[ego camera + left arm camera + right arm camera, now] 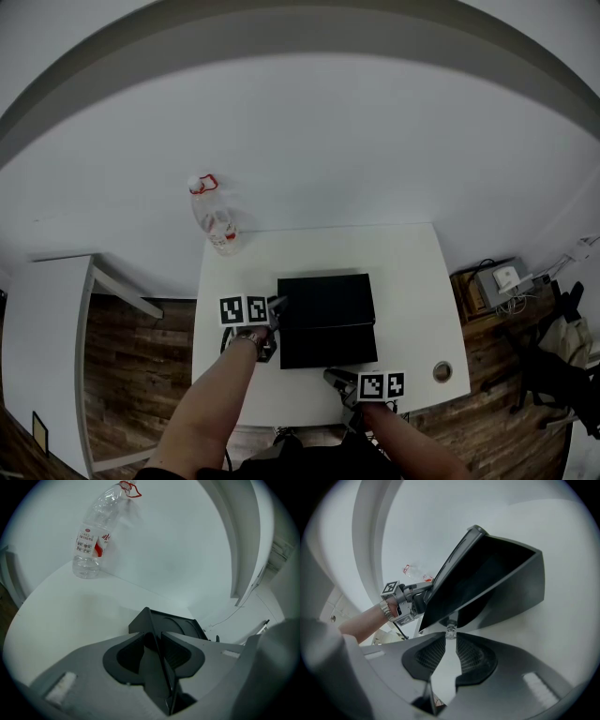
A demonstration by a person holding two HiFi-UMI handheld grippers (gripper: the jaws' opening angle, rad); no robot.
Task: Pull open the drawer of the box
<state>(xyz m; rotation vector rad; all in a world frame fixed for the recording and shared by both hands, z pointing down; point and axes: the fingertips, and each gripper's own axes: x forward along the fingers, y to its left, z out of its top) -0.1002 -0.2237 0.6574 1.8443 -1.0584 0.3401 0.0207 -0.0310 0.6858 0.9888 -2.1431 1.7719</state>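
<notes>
A black box [326, 298] lies in the middle of the white table [403, 272]. Its drawer [328, 345] stands pulled out toward the near edge, and in the right gripper view its dark inside [487, 573] shows. My right gripper [450, 637] is shut on the small clear knob [450, 631] at the drawer's front. In the head view the right gripper [335, 377] sits just below the drawer. My left gripper [274, 307] is at the box's left side. Seen from the left gripper [152, 637], the jaws are closed on a thin corner wall of the box [178, 623].
A clear plastic bottle [214, 216] with a red cap ring stands at the table's far left corner, and the bottle [96, 536] also shows in the left gripper view. A round cable hole [442, 371] is near the table's right front. A white side table [47, 328] stands left, cluttered cables [502, 281] right.
</notes>
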